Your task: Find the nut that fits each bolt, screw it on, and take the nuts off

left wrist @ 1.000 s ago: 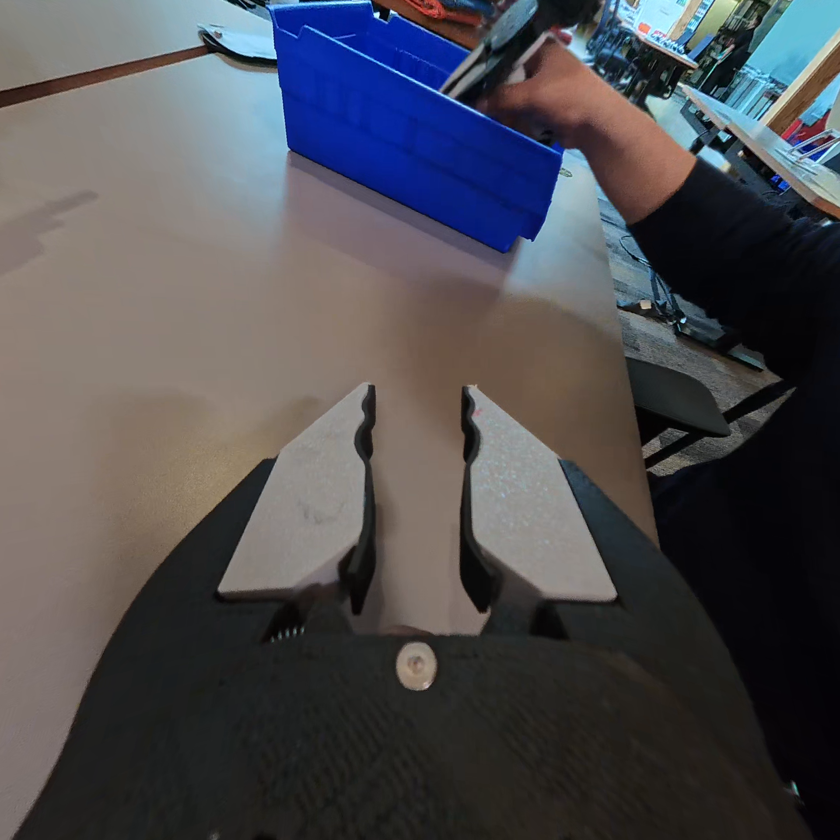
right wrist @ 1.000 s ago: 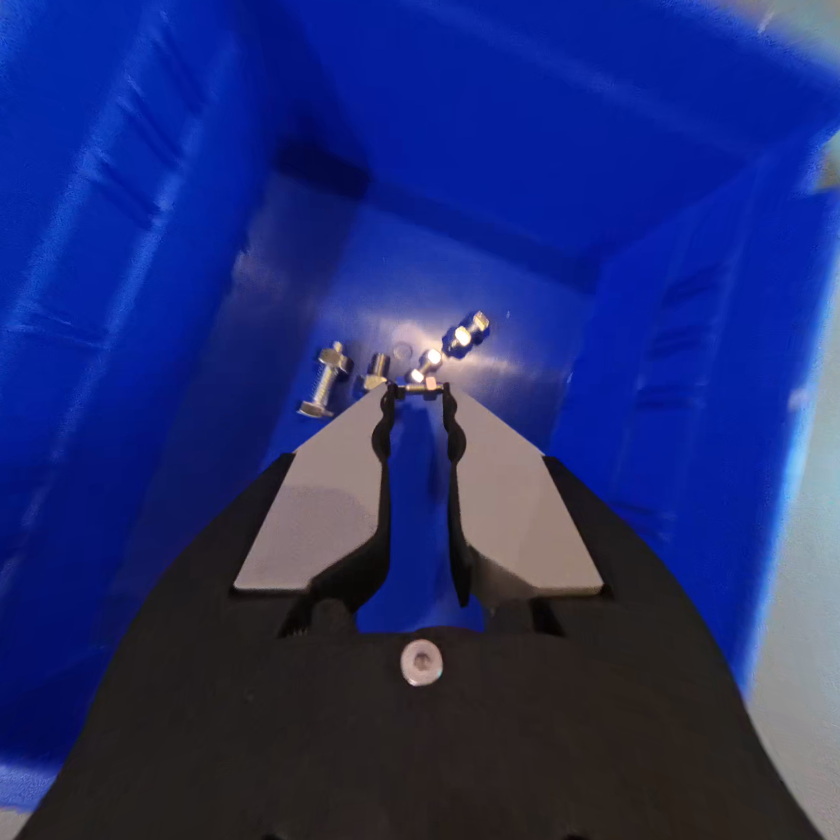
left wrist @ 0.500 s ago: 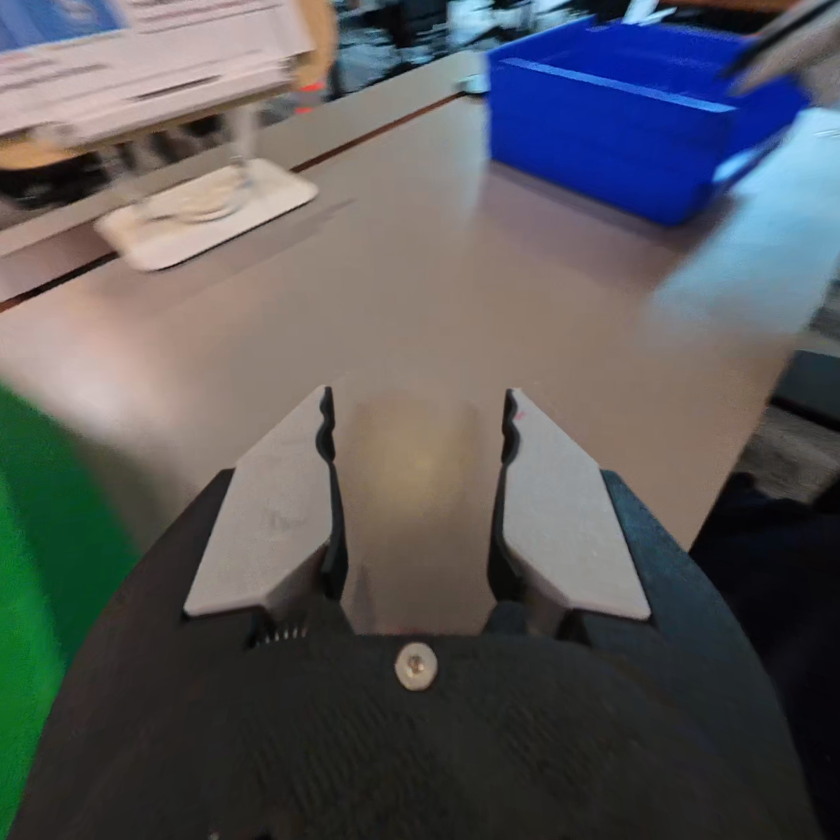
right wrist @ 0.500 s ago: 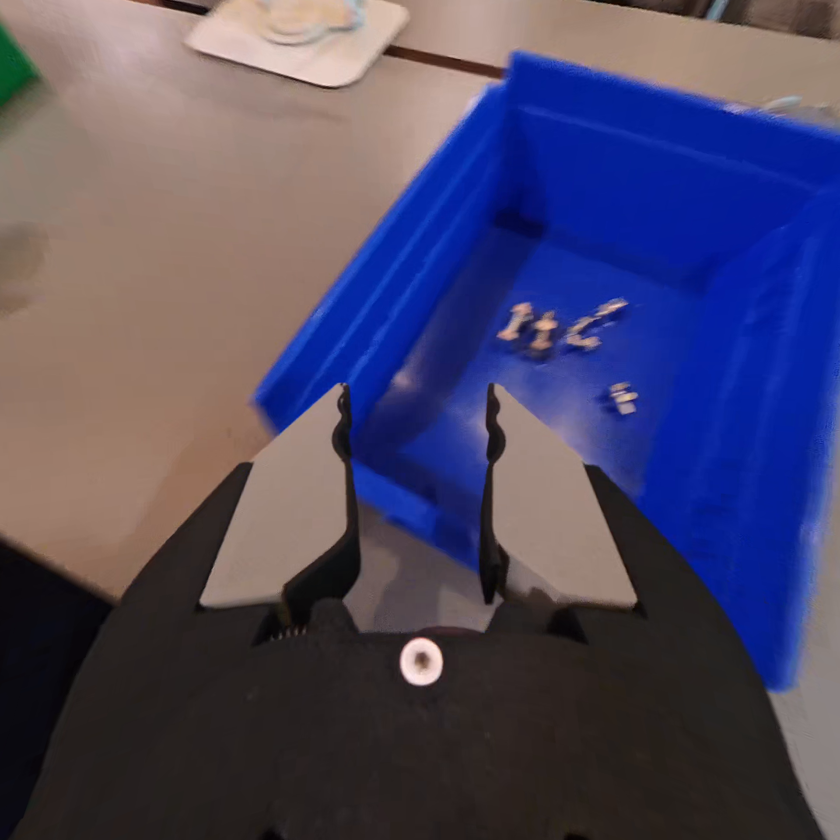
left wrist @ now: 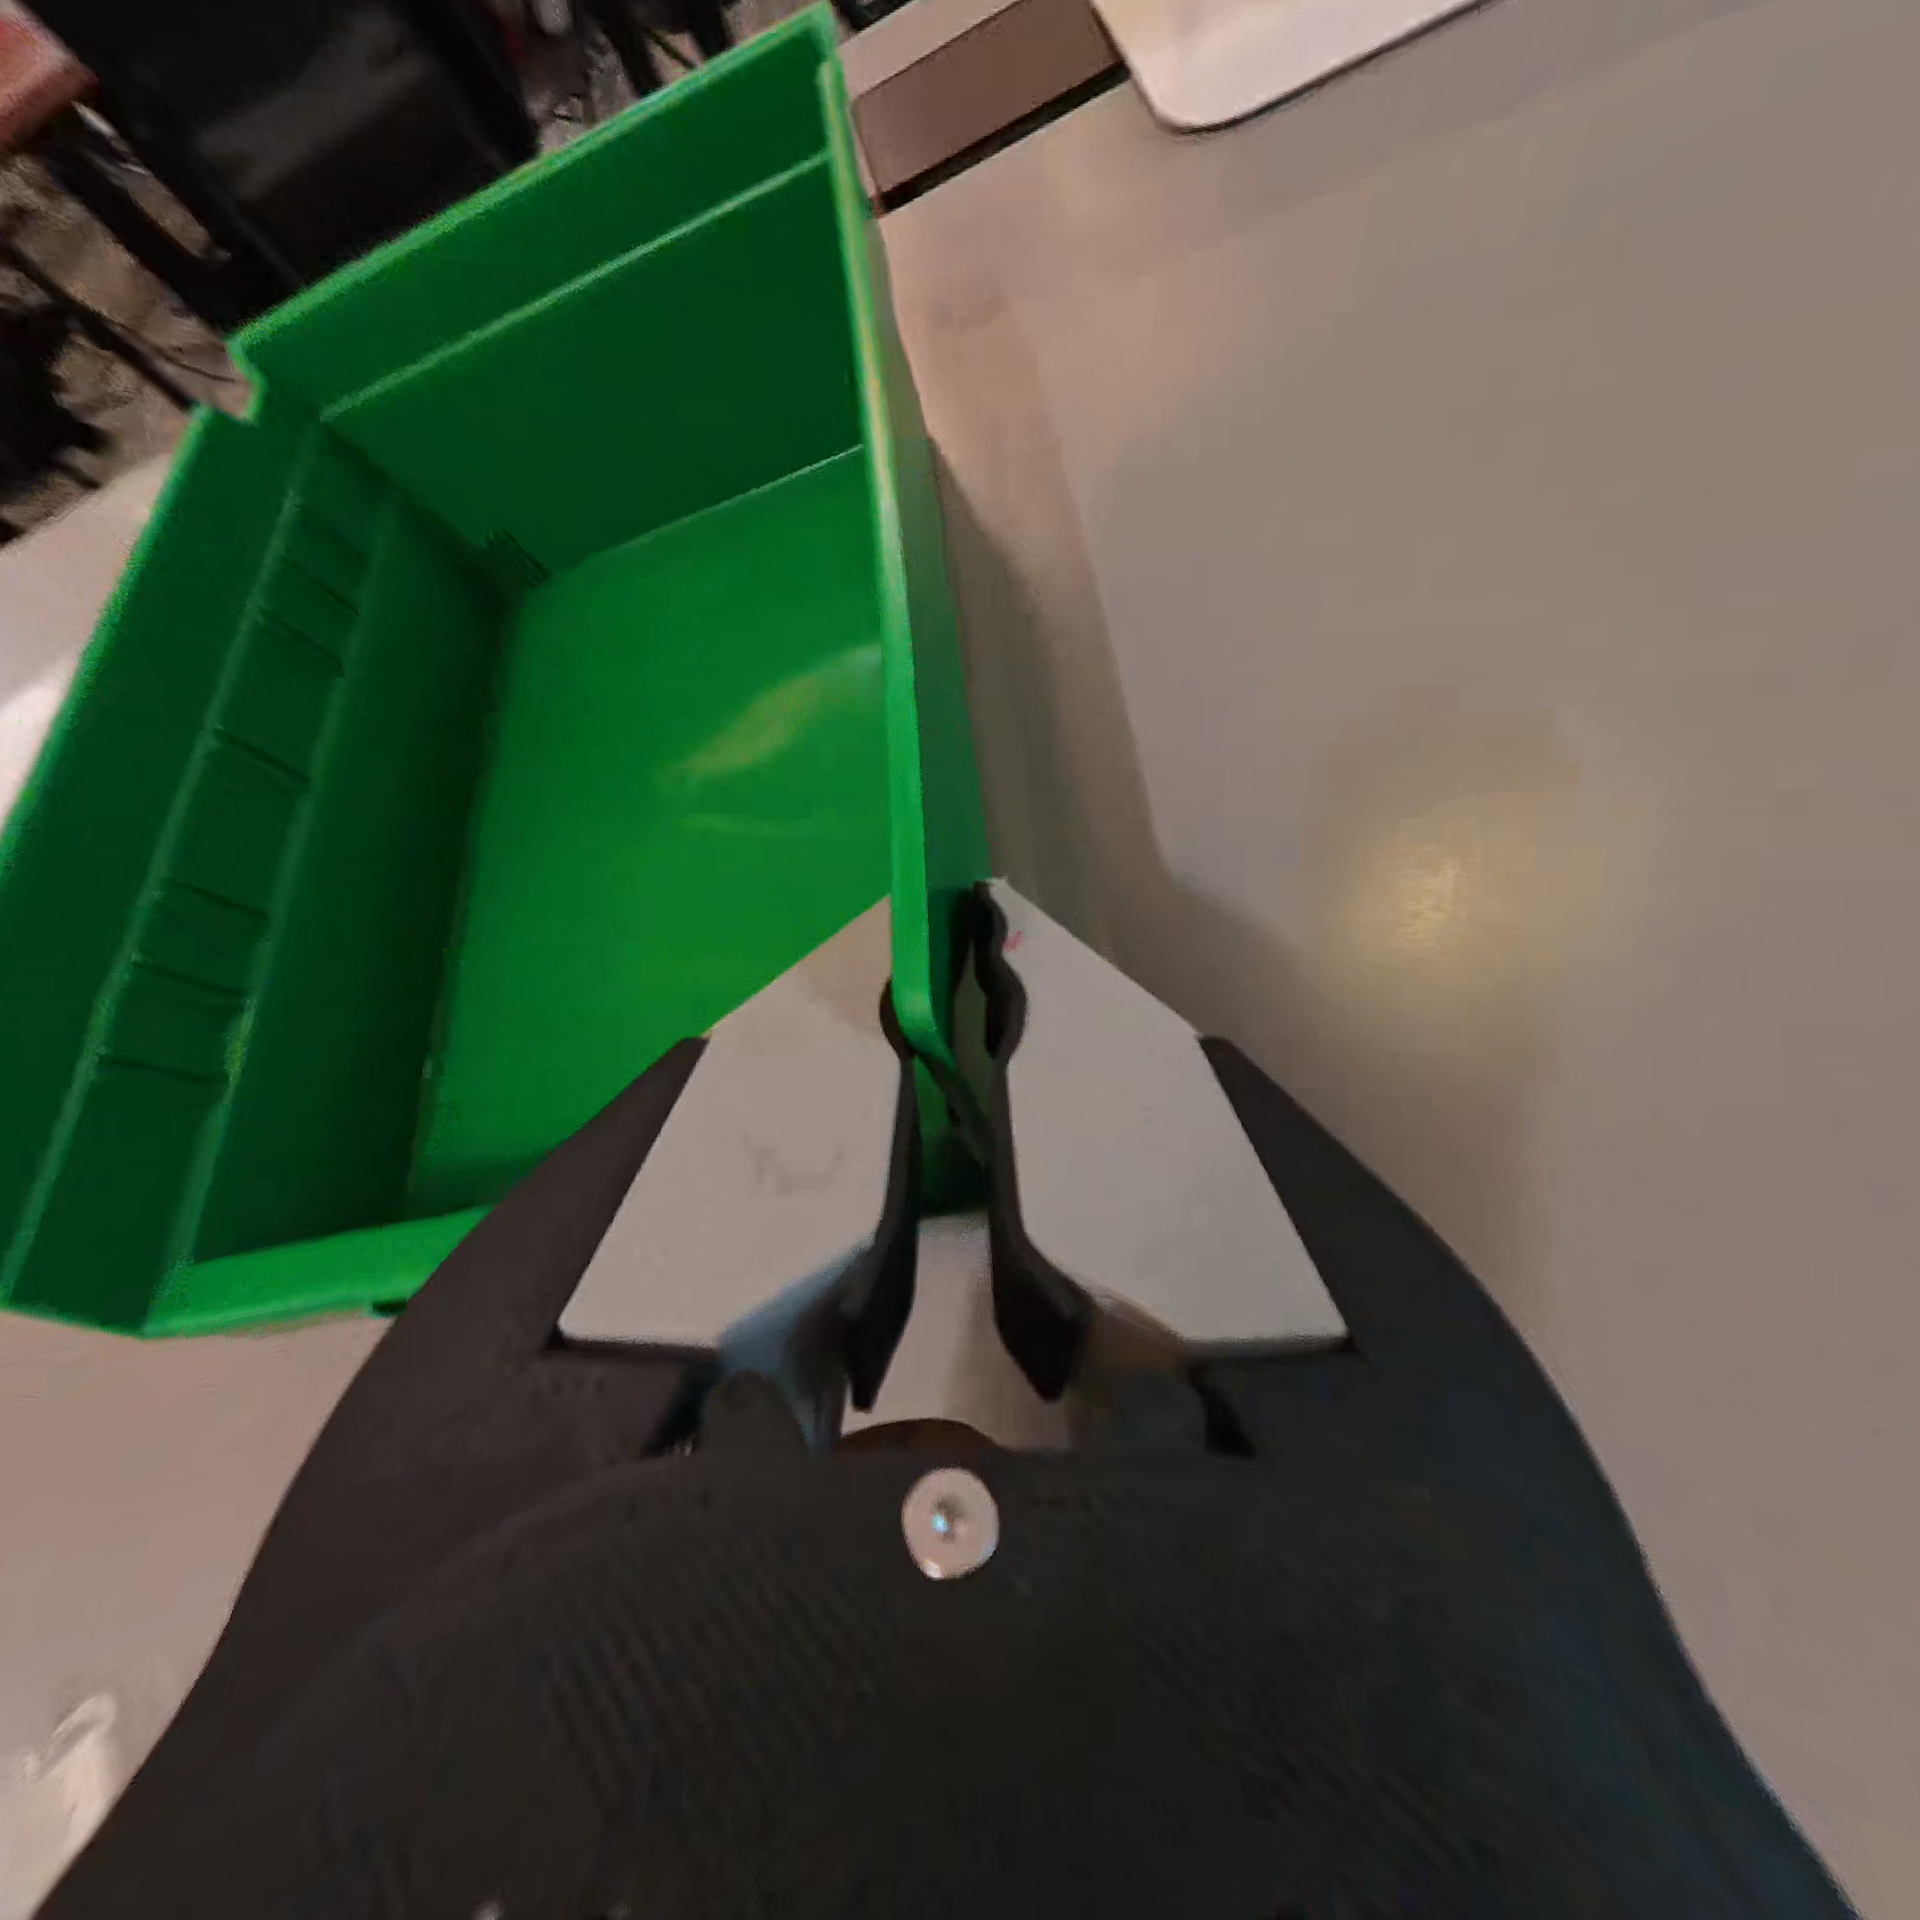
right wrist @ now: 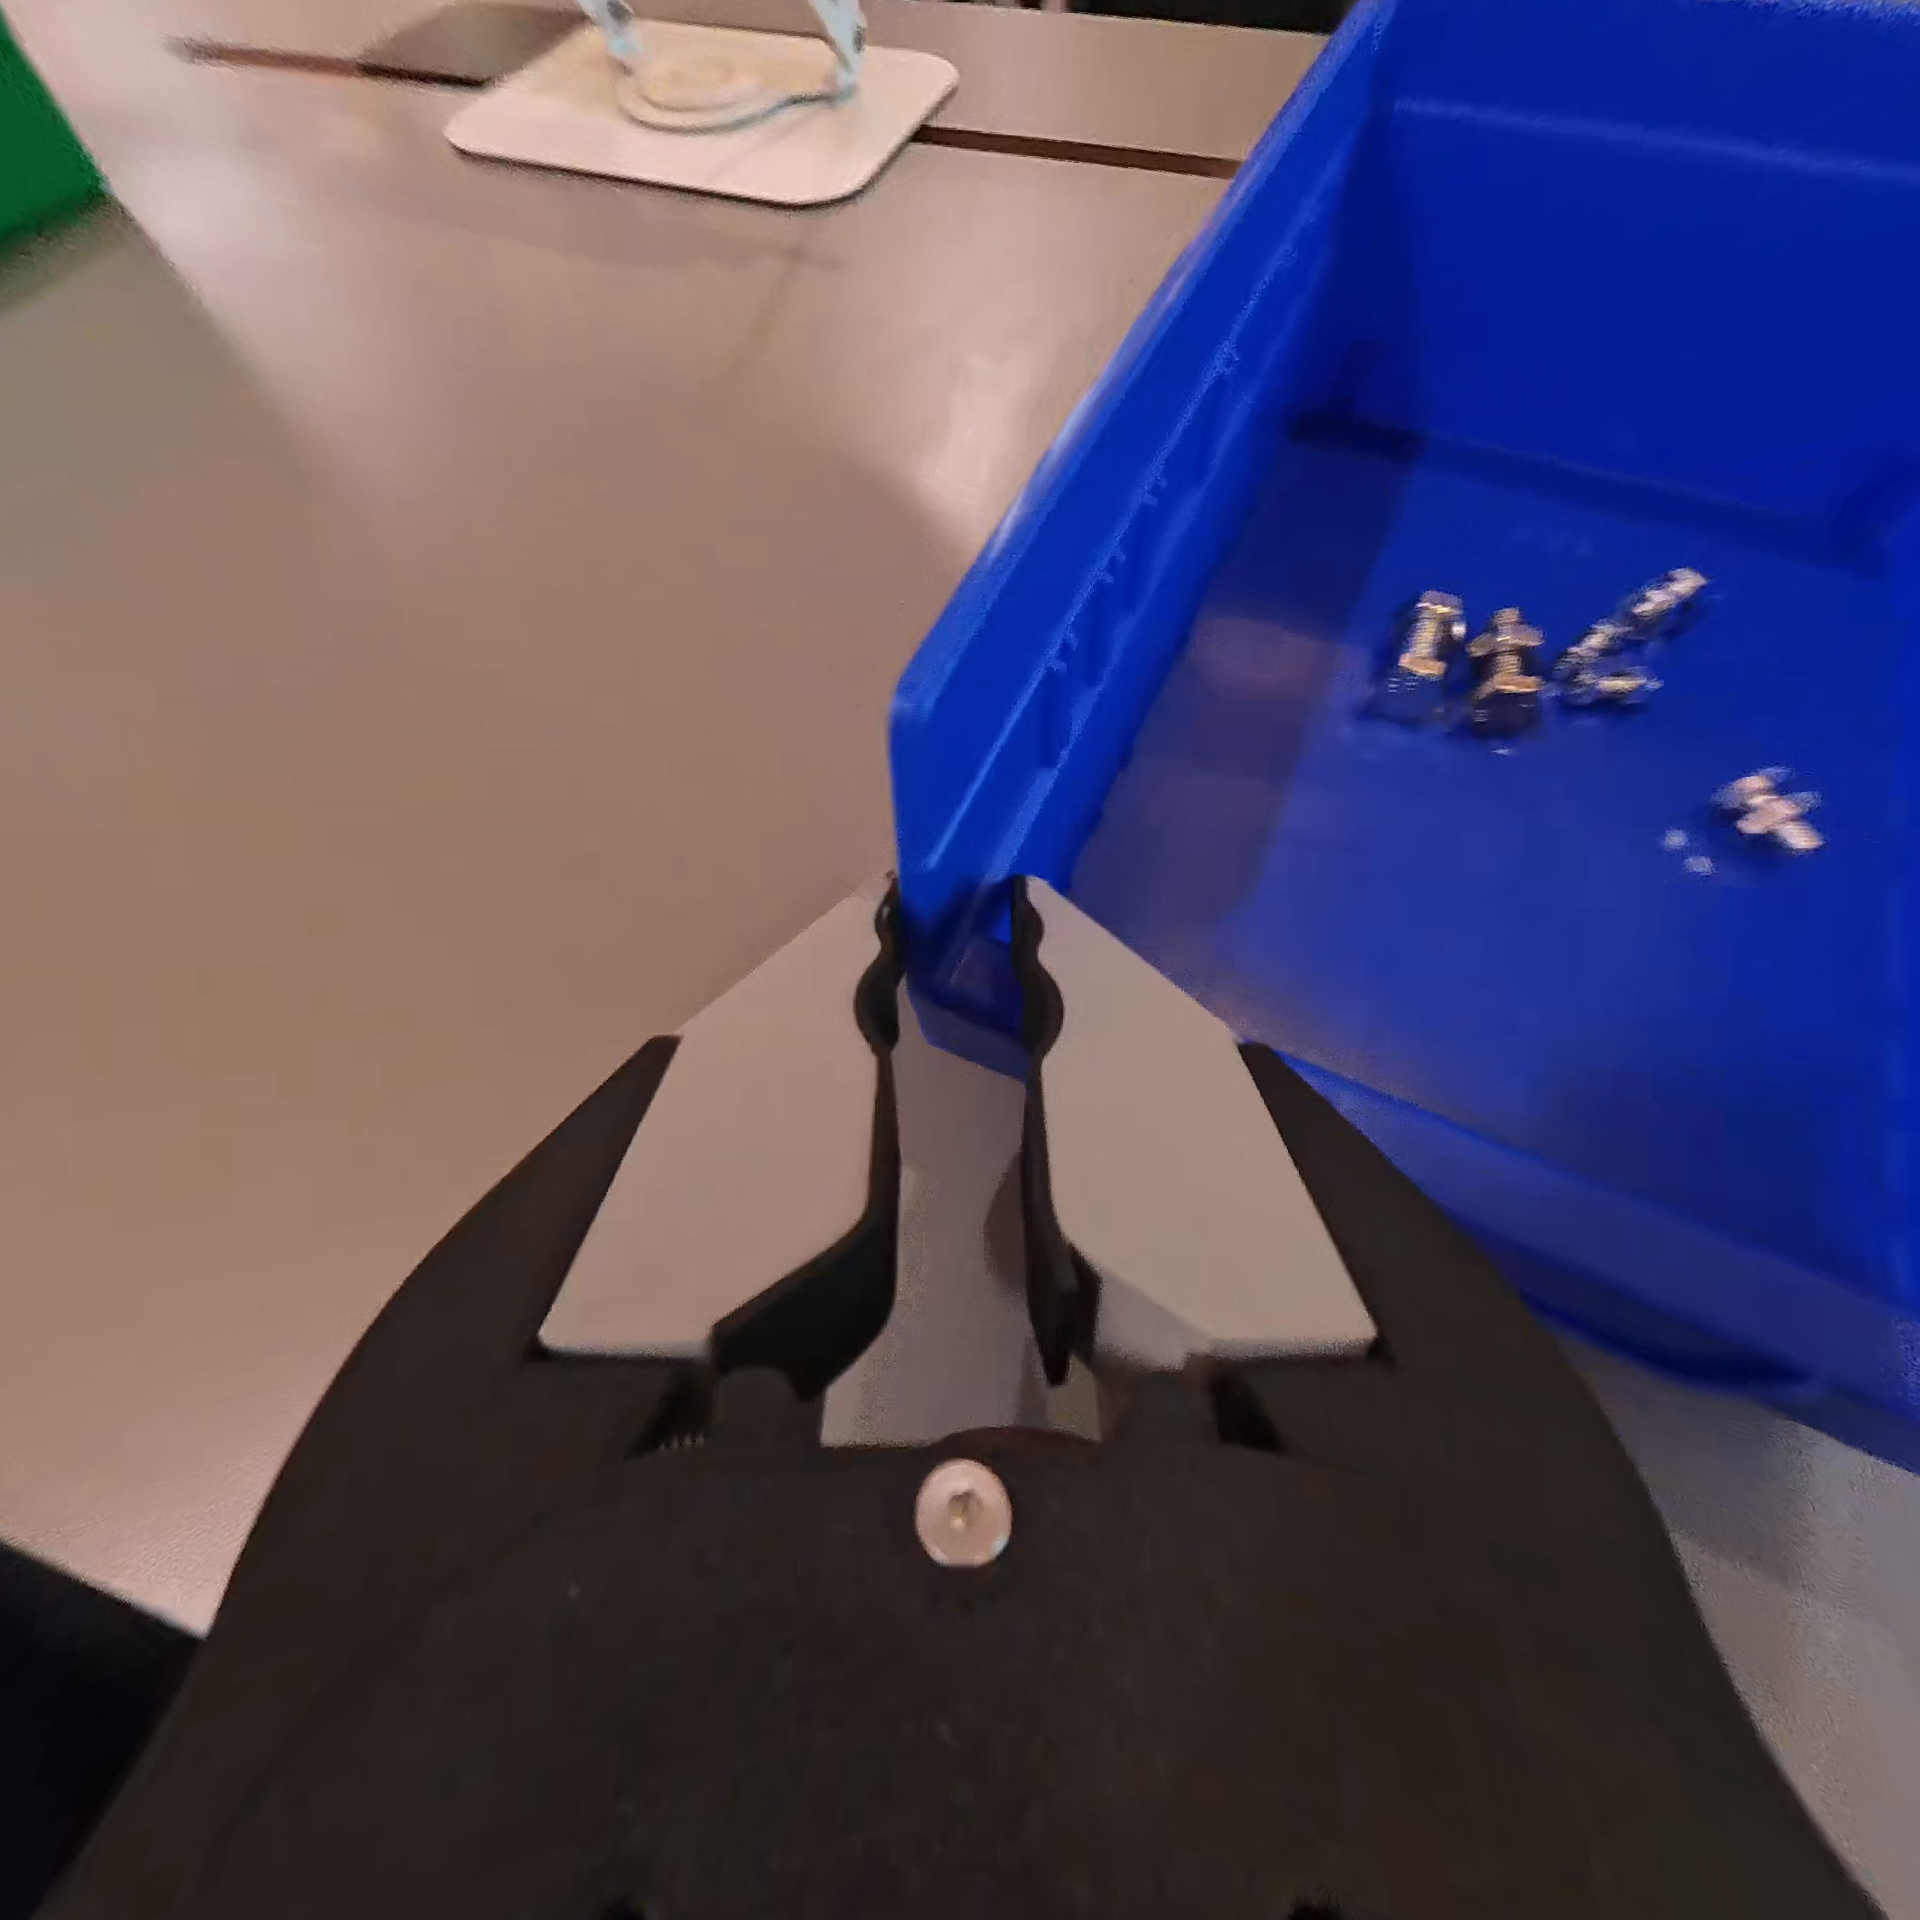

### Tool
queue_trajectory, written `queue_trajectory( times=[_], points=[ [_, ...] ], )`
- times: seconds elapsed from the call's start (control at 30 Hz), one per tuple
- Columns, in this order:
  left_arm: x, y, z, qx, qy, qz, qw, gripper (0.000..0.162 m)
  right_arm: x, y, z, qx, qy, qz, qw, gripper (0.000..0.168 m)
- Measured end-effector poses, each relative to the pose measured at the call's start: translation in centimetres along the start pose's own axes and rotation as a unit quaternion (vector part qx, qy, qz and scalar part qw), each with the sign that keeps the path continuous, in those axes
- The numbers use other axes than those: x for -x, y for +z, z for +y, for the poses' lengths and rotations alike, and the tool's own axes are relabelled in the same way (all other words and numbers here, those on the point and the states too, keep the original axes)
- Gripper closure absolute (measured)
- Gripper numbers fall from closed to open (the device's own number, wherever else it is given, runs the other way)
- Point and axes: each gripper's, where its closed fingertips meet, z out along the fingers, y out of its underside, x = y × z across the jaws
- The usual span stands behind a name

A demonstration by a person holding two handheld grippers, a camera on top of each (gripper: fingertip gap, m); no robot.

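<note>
My left gripper (left wrist: pixel 943 935) is shut on the right side wall of an empty green bin (left wrist: pixel 623 343), near its front corner. My right gripper (right wrist: pixel 956 920) is shut on the near left corner of a blue bin (right wrist: pixel 1091 644). Several small silver bolts with nuts on them (right wrist: pixel 1507 665) lie on the blue bin's floor, and one more (right wrist: pixel 1766 816) lies apart to the right. Neither gripper holds a bolt or a nut.
Both bins stand on a beige table (right wrist: pixel 468 623). A white flat base with a clear stand (right wrist: pixel 707 114) sits at the back, and it also shows in the left wrist view (left wrist: pixel 1278 52). The green bin's edge (right wrist: pixel 31 135) shows at the far left of the right wrist view. Across from one pair of fingers to the other is roughly 55 centimeters.
My right gripper let go of a small bolt in the blue bin, drew back open, then closed on the bin's corner. My left gripper swung left, opened wide, then closed on the green bin's wall.
</note>
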Motion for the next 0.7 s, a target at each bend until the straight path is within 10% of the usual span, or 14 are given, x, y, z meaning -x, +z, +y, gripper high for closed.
queue_trajectory(
  times=[0.27, 0.47, 0.7],
  points=[
    [1.3, -5.4, -3.0, -0.069, -0.038, 0.032, 0.996, 0.16, 8.7, 1.3, -0.6, 0.02, -0.071, 0.017, 0.997, 0.151],
    [-1.4, -14.6, -12.0, -0.184, -0.036, 0.083, 0.979, 0.159, 24.1, 4.4, -2.3, 0.015, -0.086, -0.084, 0.993, 0.147],
    [-13.3, -25.6, -21.8, -0.242, 0.084, 0.139, 0.956, 0.158, 42.3, 8.4, -4.4, -0.001, -0.124, -0.179, 0.976, 0.147]
  ],
)
